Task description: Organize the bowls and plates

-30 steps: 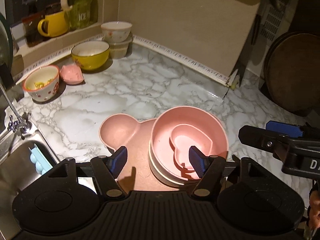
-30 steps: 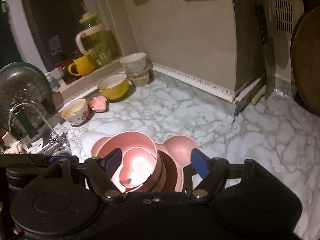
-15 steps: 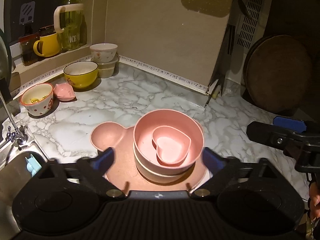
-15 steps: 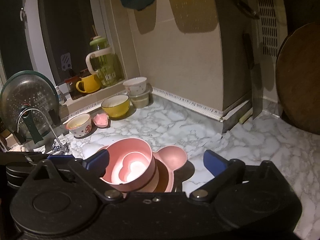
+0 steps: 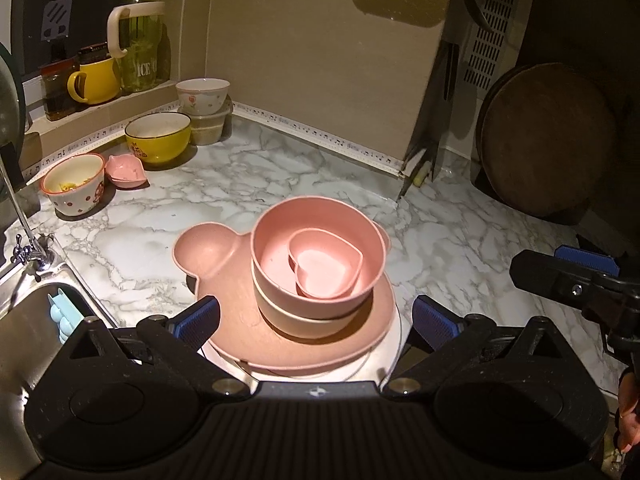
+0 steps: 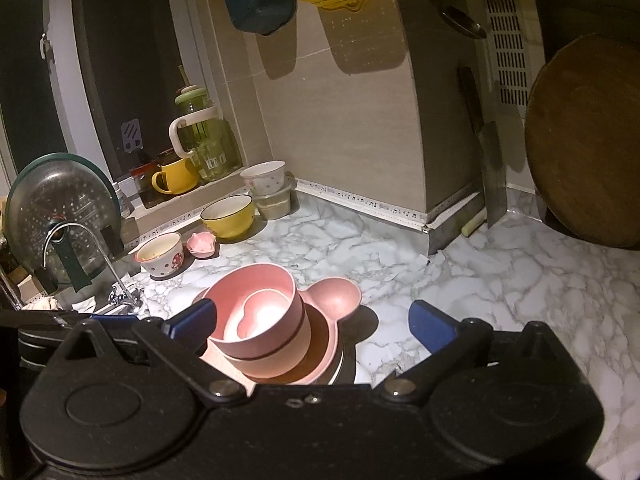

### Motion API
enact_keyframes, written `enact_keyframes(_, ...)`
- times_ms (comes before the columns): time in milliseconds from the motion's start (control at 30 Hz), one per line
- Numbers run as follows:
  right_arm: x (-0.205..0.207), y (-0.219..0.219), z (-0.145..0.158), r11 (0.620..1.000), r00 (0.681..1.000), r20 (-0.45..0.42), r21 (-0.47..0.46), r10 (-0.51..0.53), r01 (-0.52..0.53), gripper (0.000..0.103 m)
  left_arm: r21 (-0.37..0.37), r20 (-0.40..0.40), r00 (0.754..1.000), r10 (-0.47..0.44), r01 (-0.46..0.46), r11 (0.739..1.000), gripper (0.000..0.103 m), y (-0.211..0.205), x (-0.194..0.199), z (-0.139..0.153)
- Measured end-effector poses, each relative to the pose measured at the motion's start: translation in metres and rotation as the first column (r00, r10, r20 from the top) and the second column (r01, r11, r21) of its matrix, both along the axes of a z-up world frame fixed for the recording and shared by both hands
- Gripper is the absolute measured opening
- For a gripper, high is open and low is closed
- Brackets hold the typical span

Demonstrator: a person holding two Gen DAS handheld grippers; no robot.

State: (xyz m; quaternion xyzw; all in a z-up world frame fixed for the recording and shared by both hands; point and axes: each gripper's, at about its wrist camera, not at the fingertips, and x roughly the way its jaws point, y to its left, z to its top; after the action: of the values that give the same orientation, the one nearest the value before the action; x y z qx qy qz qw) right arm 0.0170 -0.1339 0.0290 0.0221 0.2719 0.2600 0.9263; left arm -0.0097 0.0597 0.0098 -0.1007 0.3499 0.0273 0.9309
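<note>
White-and-grey marbled countertop [image 5: 168, 240] runs ahead of both claws, stainless sink [image 5: 28, 320] off to the left of the left claw. Round dark wooden board [image 5: 548, 140] leans on the wall far ahead-right of the left claw. Pink bear-eared plastic plate [image 5: 224, 280] sits on the counter just ahead of the left gripper [image 5: 316, 318], between its blue-padded fingers [image 5: 196, 316] but not touched; a white plate rim [image 5: 384, 356] shows under it. On the plate sits a cream bowl [image 5: 304, 320], nested in it a round pink bowl [image 5: 280, 240], and inside that a small pink heart-shaped dish [image 5: 328, 268]. Left claw jaws stand wide apart, just been opening, pads clear of the stack on both sides. Right gripper [image 6: 312, 320] also spread wide, just been opening, nothing pressed; the same stack sits ahead and towards its left finger, bear ear near centre. The right claw's dark finger with blue pad [image 5: 568, 268] shows to the right of the left claw. Far ahead-left: yellow bowl [image 5: 158, 136], white floral bowl [image 5: 202, 94] on a clear container [image 5: 210, 128], mushroom-print bowl [image 5: 74, 184], small pink dish [image 5: 126, 170] beside it, yellow mug [image 5: 96, 82] and green glass pitcher [image 5: 140, 48] on the ledge.
</note>
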Motion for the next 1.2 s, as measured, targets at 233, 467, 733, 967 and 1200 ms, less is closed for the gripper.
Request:
enact_keyframes(233, -0.009, -0.006, -0.005, 1.0, 1.0, 0.002, 0.013, -0.022, 0.022, 0.102, 0.008, 0.022, 1.0, -0.011, 0.011, 1.0, 0.103, -0.012, -0.007, 0.004)
enact_keyframes(467, -0.013, -0.008, -0.006, 1.0, 1.0, -0.015, 0.019, -0.025, 0.025, 0.102, 0.008, 0.019, 1.0, 0.005, -0.005, 1.0, 0.103, -0.014, -0.008, 0.005)
enact_keyframes(733, -0.016, -0.011, -0.004, 0.999, 1.0, -0.011, 0.03, -0.029, 0.029, 0.102, 0.007, 0.012, 1.0, -0.001, 0.001, 1.0, 0.103, -0.015, -0.008, 0.005)
enact_keyframes(967, -0.015, -0.013, -0.004, 0.998, 0.999, -0.02, 0.036, -0.045, 0.046, 0.102, 0.007, 0.017, 1.0, -0.005, 0.005, 1.0, 0.103, -0.015, -0.007, 0.005)
enact_keyframes(1200, -0.016, -0.016, -0.004, 0.998, 0.998, -0.016, 0.041, -0.052, 0.053, 0.102, 0.021, 0.036, 0.999, -0.005, 0.004, 1.0, 0.103, -0.018, -0.009, 0.006)
